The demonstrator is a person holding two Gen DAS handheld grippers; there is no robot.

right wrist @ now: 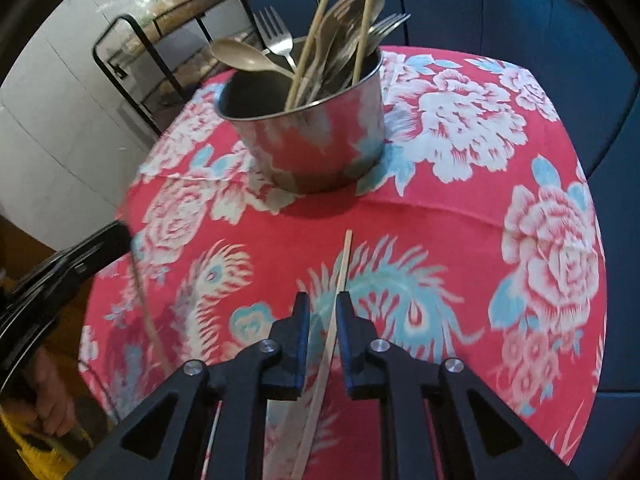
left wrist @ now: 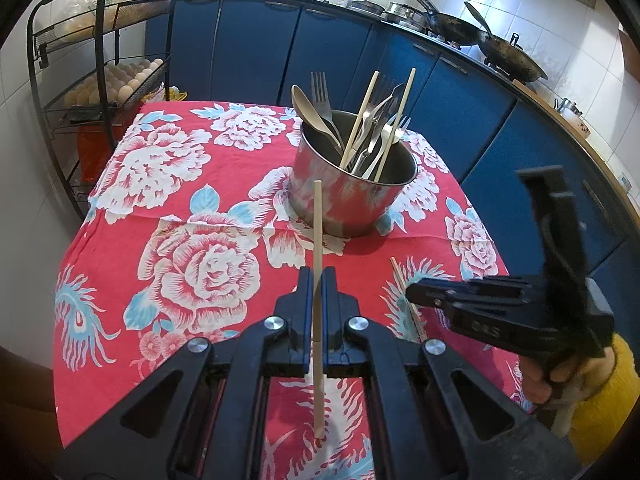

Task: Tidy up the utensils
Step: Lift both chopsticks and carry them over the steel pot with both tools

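Blue kitchen cabinets [left wrist: 256, 48] are seen behind a desk [left wrist: 120, 216] draped in red floral cloth. One wooden chopstick [left wrist: 317, 280] is pinched upright in the left claw [left wrist: 318, 280]. Ahead of it stands a steel pot [left wrist: 352, 192] filled with cutlery. A second chopstick [right wrist: 340, 280] lies flat between the spread fingers of the right claw [right wrist: 323, 304], untouched.

We see a bright red tablecloth [left wrist: 224, 160] patterned with large white-and-pink roses, light blue leaves and feathery plumes. On it, a shiny silver metal pot [left wrist: 352, 188] mirrors those reds. Pale tan wooden chopsticks [left wrist: 394, 124], silver forks [left wrist: 320, 92], deep blue cabinet doors [left wrist: 256, 48].
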